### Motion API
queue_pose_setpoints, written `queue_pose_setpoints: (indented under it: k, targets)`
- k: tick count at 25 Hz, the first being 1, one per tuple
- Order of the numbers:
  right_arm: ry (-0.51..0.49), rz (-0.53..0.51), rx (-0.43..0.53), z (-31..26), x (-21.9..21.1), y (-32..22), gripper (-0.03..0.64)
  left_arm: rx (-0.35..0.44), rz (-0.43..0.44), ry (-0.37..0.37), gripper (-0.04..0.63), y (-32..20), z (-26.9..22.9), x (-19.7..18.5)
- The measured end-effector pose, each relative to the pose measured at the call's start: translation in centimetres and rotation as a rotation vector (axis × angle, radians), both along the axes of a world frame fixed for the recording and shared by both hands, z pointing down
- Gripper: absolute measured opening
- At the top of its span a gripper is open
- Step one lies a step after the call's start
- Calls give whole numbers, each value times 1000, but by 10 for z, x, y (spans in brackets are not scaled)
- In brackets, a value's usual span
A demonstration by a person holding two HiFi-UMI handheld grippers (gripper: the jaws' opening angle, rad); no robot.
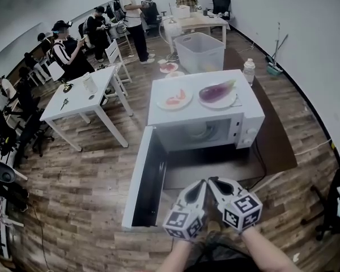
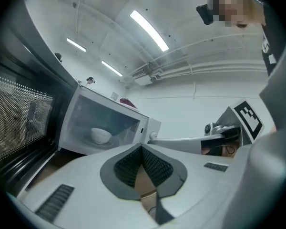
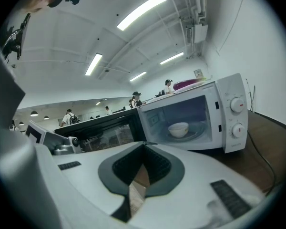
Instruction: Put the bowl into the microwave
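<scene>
While the round white bowl (image 3: 178, 129) sits inside the microwave (image 3: 229, 113), left gripper (image 2: 142, 147) and right gripper (image 3: 144, 146) are closed, empty.

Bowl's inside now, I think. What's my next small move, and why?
Probably move the left gripper out to the door and push it closed. The bowl already sits inside the microwave, its door stands wide open at the left, and the right gripper is shut and empty like the left.
</scene>
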State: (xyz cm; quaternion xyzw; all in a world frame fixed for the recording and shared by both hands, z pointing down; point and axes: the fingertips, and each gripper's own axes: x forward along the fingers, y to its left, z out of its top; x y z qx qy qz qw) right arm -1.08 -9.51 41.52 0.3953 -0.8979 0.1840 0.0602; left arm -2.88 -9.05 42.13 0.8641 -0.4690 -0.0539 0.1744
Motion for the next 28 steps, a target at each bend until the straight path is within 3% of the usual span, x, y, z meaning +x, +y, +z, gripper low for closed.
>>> queue_pose_setpoints:
  k: [28]
  targets:
    - [-27,34,39,-9,7,61,2,30,5,11,0,61,-16,4]
